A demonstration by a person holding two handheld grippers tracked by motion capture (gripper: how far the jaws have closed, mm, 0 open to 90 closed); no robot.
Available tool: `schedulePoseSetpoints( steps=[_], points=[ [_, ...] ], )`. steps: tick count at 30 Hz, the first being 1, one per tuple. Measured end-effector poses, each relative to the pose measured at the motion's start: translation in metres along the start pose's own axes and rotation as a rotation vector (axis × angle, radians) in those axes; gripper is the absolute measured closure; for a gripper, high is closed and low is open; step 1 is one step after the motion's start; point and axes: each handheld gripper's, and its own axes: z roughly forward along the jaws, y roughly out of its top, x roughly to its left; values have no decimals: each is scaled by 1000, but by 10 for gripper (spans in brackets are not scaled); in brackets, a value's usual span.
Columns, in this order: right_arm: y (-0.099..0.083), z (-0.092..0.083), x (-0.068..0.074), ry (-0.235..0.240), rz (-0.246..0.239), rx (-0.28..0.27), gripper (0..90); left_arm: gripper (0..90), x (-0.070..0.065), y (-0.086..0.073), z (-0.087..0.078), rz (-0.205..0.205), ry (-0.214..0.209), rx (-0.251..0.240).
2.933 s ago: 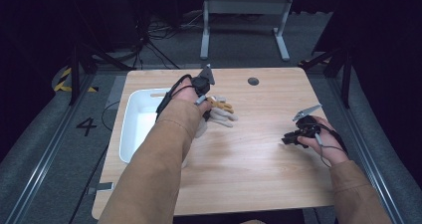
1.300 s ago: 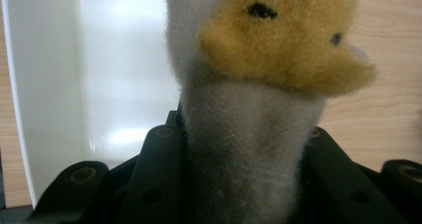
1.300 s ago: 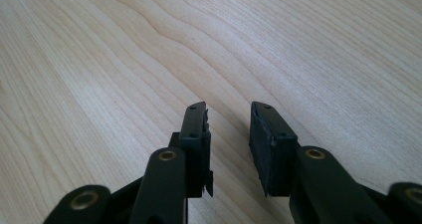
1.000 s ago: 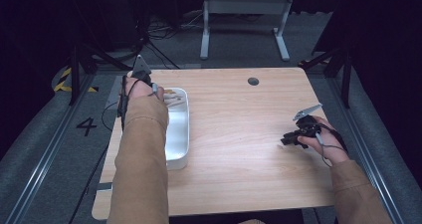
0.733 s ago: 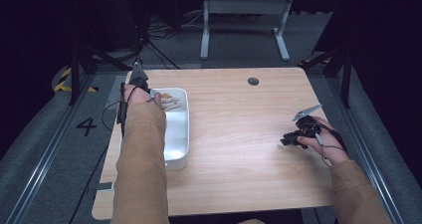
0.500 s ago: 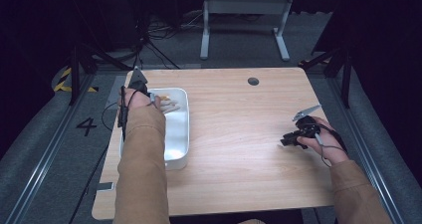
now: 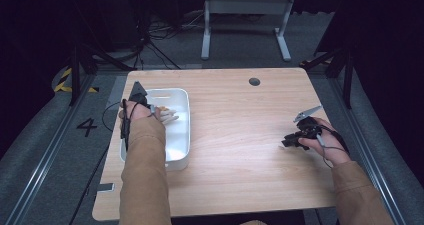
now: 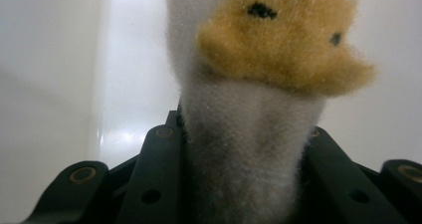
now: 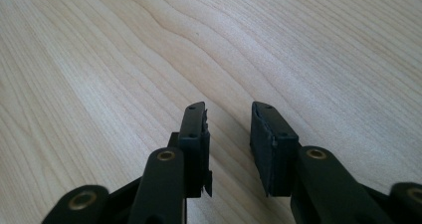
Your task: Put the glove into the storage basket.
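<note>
Left gripper (image 7: 150,107) is clamped on a plush toy (image 8: 259,84), a white fuzzy body with a tan patch and two dark dots, whose lower part is squeezed between the two black jaws while the rest rises straight ahead of them in the left gripper view. Just behind the toy, and on either side of the gripper, lie the pale inner walls of a white bin (image 7: 184,130); in the high view the gripper sits over the far left part of that bin with the toy (image 7: 167,116) sticking out to its right, inside the rim. Whether the toy touches the bin's floor cannot be told. Right gripper (image 9: 229,134) rests well apart from the bin, near the right edge of the wooden counter (image 7: 240,135), its jaws parted with a gap and nothing but bare wood grain between and ahead of them.
</note>
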Motion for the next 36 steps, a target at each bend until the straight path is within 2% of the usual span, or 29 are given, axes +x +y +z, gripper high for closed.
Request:
schedulePoseSetpoints(
  steps=[5,8,9,10,16,22,31,36],
  points=[
    [0,0,0,1,0,5,684,701,3,-1,8,15,22,-10],
    [0,1,0,5,1,6,684,701,3,-2,12,20,20,-13],
    [0,1,-1,8,0,5,684,701,2,-2,13,10,18,-15],
    [0,1,-1,9,0,5,684,700,2,-2,16,24,25,0],
    [-1,1,-1,15,1,3,684,696,2,-5,25,20,37,24],
    [-1,1,-1,17,2,3,684,681,2,-5,30,9,49,34],
    [-1,1,-1,17,1,3,683,665,3,-8,40,26,71,64],
    [-2,1,-2,18,8,3,682,663,3,-8,44,33,83,64]
  ],
)
